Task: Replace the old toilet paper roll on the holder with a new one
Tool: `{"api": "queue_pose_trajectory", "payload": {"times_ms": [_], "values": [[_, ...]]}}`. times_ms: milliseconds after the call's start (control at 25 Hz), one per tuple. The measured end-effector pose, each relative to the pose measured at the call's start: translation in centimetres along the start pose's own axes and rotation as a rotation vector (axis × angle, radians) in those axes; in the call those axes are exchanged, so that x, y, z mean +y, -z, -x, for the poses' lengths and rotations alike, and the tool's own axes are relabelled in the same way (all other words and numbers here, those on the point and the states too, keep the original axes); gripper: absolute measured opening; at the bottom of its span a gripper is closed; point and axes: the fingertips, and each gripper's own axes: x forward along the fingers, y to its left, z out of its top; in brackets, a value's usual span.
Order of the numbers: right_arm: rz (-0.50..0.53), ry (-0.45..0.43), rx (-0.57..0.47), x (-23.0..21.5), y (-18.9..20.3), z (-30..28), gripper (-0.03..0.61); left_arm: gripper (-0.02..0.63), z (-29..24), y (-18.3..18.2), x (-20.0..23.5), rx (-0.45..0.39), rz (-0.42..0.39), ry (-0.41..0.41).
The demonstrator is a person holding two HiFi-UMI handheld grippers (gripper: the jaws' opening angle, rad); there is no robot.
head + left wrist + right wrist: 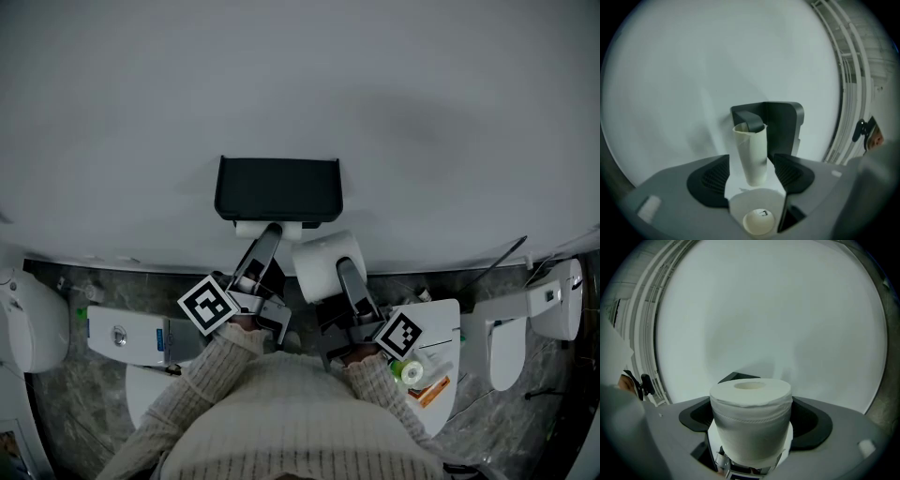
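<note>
The cardboard tube (751, 152) on the holder (785, 122) is straddled, ungripped, by the parted jaws of the left gripper (751, 177), axis along their gap; the new roll (751, 408) is clamped in the right gripper (752, 426) alongside.

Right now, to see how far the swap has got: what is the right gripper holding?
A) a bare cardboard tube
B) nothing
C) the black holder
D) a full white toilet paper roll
D: the right gripper is shut on the full toilet paper roll; the bare cardboard tube is at the black holder, between the open jaws of the left gripper.
</note>
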Motion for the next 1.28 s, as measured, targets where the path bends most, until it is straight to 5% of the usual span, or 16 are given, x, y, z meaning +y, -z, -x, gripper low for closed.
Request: {"api": "queue_pose_trajectory", "payload": {"times_ms": [280, 440, 1280], "values": [[0.004, -0.008, 0.017, 0.3, 0.5, -0.6, 0.483, 0.284, -1.2, 0.2, -0.2, 0.014, 0.02, 0.019], [0.013, 0.002, 0.019, 0.1, 0.4, -0.4, 0.483, 0.184, -1.3, 0.0, -0.2, 0.002, 0.011, 0.031], [0.016, 0.004, -0.053, 0.6, -1.4, 1.7, 0.483, 0.181, -2.7, 2.7, -1.2, 0.103, 0.016, 0.056]]}}
